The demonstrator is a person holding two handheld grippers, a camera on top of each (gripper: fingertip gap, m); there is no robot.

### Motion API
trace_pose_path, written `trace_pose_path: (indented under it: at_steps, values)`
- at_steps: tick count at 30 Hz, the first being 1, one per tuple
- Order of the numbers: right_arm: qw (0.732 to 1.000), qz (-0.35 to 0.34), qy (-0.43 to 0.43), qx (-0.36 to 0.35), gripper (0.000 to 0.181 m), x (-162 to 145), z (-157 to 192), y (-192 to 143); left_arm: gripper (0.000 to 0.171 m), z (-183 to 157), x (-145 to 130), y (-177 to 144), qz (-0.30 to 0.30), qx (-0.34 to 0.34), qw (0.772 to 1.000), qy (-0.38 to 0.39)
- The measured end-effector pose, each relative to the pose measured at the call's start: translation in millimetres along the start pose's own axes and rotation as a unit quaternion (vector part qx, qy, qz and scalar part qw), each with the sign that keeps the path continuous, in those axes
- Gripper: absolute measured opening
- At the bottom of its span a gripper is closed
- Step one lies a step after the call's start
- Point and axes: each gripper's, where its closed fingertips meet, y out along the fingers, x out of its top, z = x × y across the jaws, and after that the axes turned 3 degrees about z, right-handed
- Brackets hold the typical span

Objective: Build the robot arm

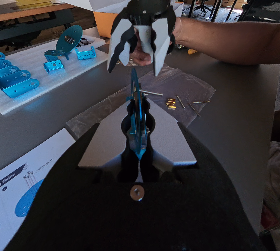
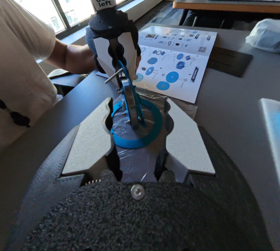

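Observation:
My left gripper (image 1: 138, 102) is shut on a blue disc assembly (image 1: 137, 122) with a silver ring, holding it on edge above the table. A thin metal rod (image 1: 151, 92) sticks out of its side. My right gripper (image 1: 133, 72) is open and empty, just beyond the disc's far edge. In the right wrist view, the right gripper (image 2: 137, 102) has its fingers spread either side of the disc assembly (image 2: 131, 107), not touching it. The left gripper (image 2: 123, 80) grips the disc's upper edge. A flat blue ring (image 2: 136, 142) lies on a clear plastic bag (image 2: 136, 160) under the disc.
Gold standoffs (image 1: 171, 104) and long screws (image 1: 194, 107) lie on the plastic bag. A white foam tray (image 1: 30, 95) at left holds blue brackets (image 1: 53, 64) and a blue disc with a servo (image 1: 69, 38). A printed guide (image 2: 174, 61) lies open. A person's forearm (image 1: 227, 42) crosses the right side. Left tips and right tips are each some 25 cm from the printed guide (image 2: 174, 61).

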Motion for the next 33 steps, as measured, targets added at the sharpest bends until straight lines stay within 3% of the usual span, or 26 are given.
trace_pose_path:
  at_steps: [2,5,8,11,19,24,27,33]
  values:
    - [0.999,0.018,0.01,0.031,0.071,-14.3,5.4,6.8,0.012,1.6,-0.4,-2.1,-0.003,-0.007,1.0,-0.003]
    - [0.998,0.034,-0.019,0.051,0.045,-19.3,17.3,22.8,0.012,3.1,3.6,-5.5,-0.014,-0.015,1.0,-0.003]
    - [0.997,0.044,-0.057,0.002,0.019,-14.9,11.5,27.2,0.012,-0.1,13.3,-11.9,-0.038,-0.03,0.999,0.001]
    - [0.999,0.005,-0.047,0.016,0.016,-2.7,19.2,23.3,0.012,-4.8,24.1,-20.3,-0.061,-0.039,0.997,0.021]
    - [0.996,-0.051,0.038,0.063,0.023,15.6,29.6,13.3,0.012,-10.9,37.4,-24.0,-0.09,-0.029,0.994,0.051]
    - [0.997,-0.07,-0.018,0.037,0.02,26.8,31.4,14.0,0.012,-13.2,44.8,-32.7,-0.127,-0.05,0.99,0.044]
    - [0.996,-0.076,-0.045,0.018,0.029,35.0,28.5,7.2,0.012,-15.5,45.3,-34.1,-0.117,-0.045,0.99,0.064]
    - [0.996,-0.003,-0.086,0.018,0.038,40.0,44.8,4.0,0.012,-29.3,41.2,-29.0,-0.092,-0.052,0.988,0.114]
